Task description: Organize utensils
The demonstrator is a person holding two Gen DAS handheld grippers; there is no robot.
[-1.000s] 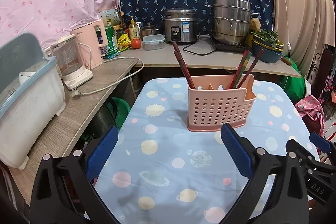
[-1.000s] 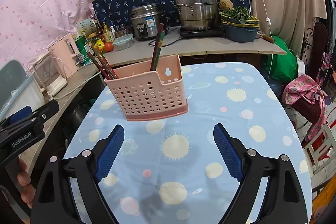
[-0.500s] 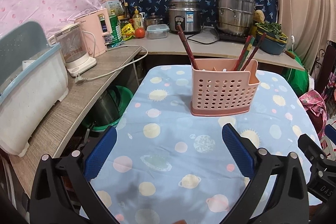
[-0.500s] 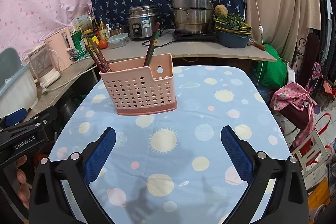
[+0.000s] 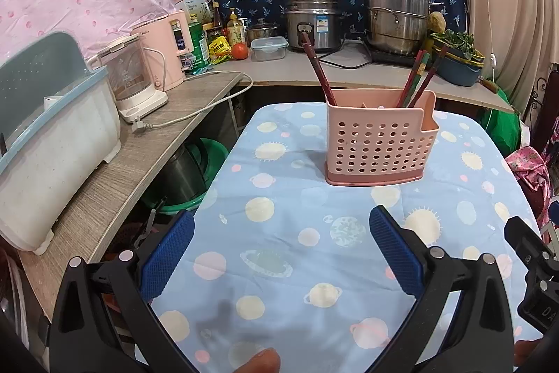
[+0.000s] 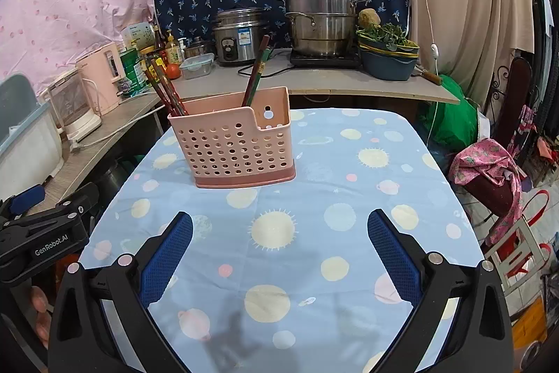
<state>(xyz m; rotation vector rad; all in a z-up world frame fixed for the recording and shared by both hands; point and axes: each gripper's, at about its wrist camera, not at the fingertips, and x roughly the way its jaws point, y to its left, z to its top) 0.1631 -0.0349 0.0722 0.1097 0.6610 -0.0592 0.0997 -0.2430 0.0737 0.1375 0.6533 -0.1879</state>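
A pink perforated utensil holder (image 5: pixel 379 142) stands on the table with the blue planet-print cloth (image 5: pixel 297 233); it also shows in the right wrist view (image 6: pixel 234 145). Dark red chopsticks (image 5: pixel 316 69) lean out of its left end and more chopsticks (image 5: pixel 419 76) out of its right end. My left gripper (image 5: pixel 279 233) is open and empty, well short of the holder. My right gripper (image 6: pixel 279 233) is open and empty, also short of it. The left gripper's body (image 6: pixel 45 233) shows at the right wrist view's left edge.
A wooden counter (image 5: pixel 139 156) runs along the left and back with a white dish bin (image 5: pixel 45 142), kettles (image 5: pixel 132 79), a rice cooker (image 5: pixel 312 20), steel pots (image 5: pixel 398 13) and a bowl of greens (image 5: pixel 457 58). A pink bag (image 6: pixel 489 170) lies right of the table.
Both grippers have pulled back from the holder and risen a little, so it looks smaller and farther away. Both stayed open and empty.
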